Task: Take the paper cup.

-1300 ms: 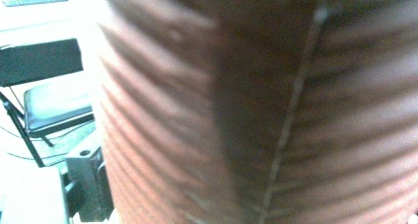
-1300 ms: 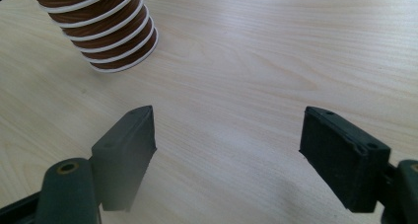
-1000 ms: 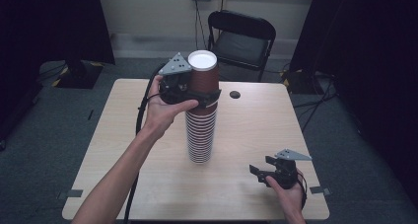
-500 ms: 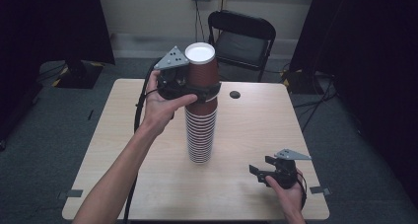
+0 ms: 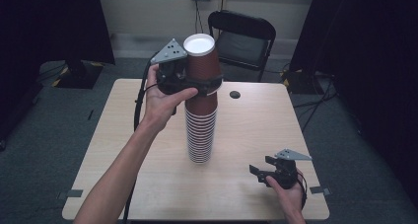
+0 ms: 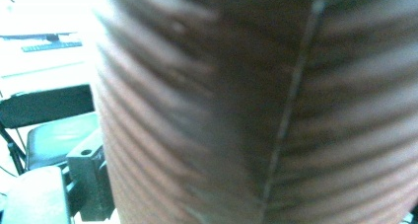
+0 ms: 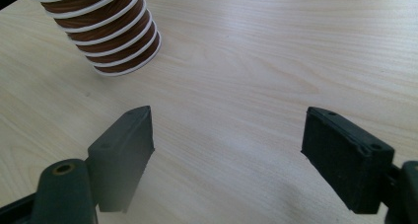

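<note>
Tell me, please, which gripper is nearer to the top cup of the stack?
Left. The left gripper is closed around the top cup of the stack; the right gripper rests open on the table, apart from the stack's base.

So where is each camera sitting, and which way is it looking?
High view: above the person's side, looking forward and down on the table; both forearms, the left claw around the top cup and the right claw show.
Left gripper view: on the left claw, pressed close to the brown cup wall.
Right gripper view: on the right claw, looking over open jaws at the table.
High and right gripper views share the cup stack.
</note>
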{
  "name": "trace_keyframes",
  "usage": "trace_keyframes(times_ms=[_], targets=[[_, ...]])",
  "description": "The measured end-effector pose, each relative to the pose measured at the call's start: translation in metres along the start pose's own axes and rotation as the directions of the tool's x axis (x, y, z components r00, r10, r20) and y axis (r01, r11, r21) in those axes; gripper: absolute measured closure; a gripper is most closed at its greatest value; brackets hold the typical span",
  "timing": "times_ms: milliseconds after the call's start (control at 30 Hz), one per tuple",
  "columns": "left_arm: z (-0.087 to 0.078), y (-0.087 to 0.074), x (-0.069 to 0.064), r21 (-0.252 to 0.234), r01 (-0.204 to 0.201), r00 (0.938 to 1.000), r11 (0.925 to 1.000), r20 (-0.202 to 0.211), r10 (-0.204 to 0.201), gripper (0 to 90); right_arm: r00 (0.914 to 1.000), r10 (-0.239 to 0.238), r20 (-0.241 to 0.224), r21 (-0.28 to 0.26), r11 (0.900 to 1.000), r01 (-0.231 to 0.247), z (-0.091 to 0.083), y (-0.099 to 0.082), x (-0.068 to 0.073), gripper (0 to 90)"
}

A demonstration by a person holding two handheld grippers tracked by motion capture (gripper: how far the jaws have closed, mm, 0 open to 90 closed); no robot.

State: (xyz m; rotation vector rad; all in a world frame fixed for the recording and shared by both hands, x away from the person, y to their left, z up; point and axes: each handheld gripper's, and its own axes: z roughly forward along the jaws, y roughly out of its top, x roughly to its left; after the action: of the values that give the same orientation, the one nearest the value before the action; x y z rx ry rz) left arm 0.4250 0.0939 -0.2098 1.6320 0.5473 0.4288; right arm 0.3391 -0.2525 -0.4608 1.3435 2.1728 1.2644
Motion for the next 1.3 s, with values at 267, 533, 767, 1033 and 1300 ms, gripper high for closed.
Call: trace_keyframes(times_ms=[267,533,767,1033,1300], targets=[[-0.008,0.013,0.000,-0.075,0.002,1.0000,0.9972,-0.003,-0.002,11.5,1.0000,-0.002,-0.003,-0.003,1.0000,0.001,0.001,0.000,0.001,20.1],[-0.014,0.018,0.000,-0.101,0.006,0.9998,0.9949,-0.020,-0.008,11.6,0.9999,0.000,-0.015,-0.004,1.0000,0.000,0.000,0.000,0.001,20.5],[-0.026,0.018,0.003,-0.128,0.015,0.9994,0.9916,-0.028,-0.019,11.6,0.9999,-0.006,-0.015,-0.003,1.0000,0.006,0.001,0.000,0.003,20.4],[-0.040,0.015,0.009,-0.140,0.029,0.9984,0.9898,-0.045,-0.035,11.6,0.9999,-0.006,-0.013,-0.004,1.0000,0.006,0.001,0.000,0.002,20.4],[-0.055,0.006,0.018,-0.133,0.041,0.9953,0.9903,-0.082,-0.052,11.6,0.9999,-0.003,-0.013,-0.003,1.0000,0.003,0.000,0.000,0.002,20.4]])
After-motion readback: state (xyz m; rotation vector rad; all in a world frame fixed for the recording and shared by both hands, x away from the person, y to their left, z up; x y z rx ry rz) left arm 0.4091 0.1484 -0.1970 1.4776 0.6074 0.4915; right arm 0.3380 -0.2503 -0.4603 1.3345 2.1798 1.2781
